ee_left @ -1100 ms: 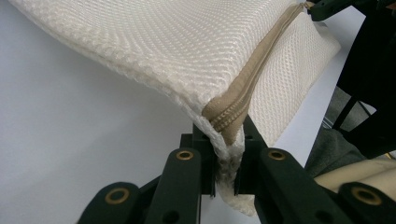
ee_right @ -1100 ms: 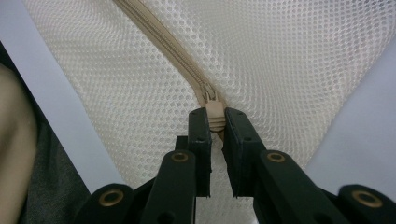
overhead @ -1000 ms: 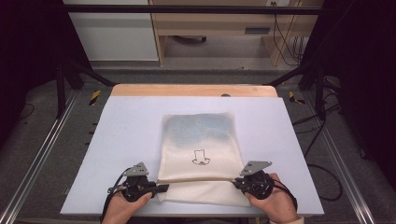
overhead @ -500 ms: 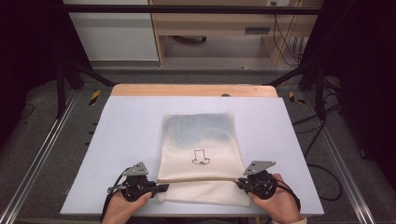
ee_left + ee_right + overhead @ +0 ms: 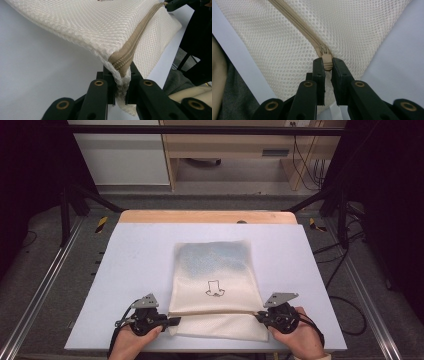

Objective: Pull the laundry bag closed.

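Mesh bag (image 5: 215,285) lies flat between both claws. Left gripper (image 5: 120,86) clamps the bag's zipper-end corner; right gripper (image 5: 327,65) pinches the zipper pull (image 5: 326,60). Zipper (image 5: 140,32) appears fully closed; opening remains.

Table (image 5: 140,250): pale lavender-grey top, wooden strip along far edge, metal rails at both sides. Cream mesh bag (image 5: 215,285) lies flat near middle, toward near edge; small black outline drawing on its face, tan zipper (image 5: 215,312) running crosswise near its lower end. Both hands rest at near edge.
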Demonstrator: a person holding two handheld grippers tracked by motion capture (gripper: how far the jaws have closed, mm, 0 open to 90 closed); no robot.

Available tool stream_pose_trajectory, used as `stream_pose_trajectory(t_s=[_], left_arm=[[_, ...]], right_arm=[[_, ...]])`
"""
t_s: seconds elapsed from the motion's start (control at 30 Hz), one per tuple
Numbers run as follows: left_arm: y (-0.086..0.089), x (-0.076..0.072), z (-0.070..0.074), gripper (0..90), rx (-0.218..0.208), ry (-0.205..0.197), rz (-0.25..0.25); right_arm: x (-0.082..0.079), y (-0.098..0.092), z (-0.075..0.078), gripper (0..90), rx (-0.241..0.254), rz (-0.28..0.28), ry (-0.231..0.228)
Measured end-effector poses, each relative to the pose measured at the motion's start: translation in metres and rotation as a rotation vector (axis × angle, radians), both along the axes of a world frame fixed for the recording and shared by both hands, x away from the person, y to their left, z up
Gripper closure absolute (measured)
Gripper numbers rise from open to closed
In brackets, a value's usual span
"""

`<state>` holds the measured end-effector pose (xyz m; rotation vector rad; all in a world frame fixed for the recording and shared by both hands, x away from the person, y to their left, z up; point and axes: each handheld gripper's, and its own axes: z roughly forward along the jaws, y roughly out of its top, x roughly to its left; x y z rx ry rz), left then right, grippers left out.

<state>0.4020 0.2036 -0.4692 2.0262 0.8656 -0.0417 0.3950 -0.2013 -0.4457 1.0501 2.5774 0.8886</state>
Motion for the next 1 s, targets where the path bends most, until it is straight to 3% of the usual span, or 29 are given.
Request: stream_pose_trajectory(t_s=[1.0], left_arm=[[0.002,0.000,0.002,82.0,-0.006,-0.004,0.013]], right_arm=[[-0.003,-0.013,-0.004,81.7,-0.020,-0.046,0.020]])
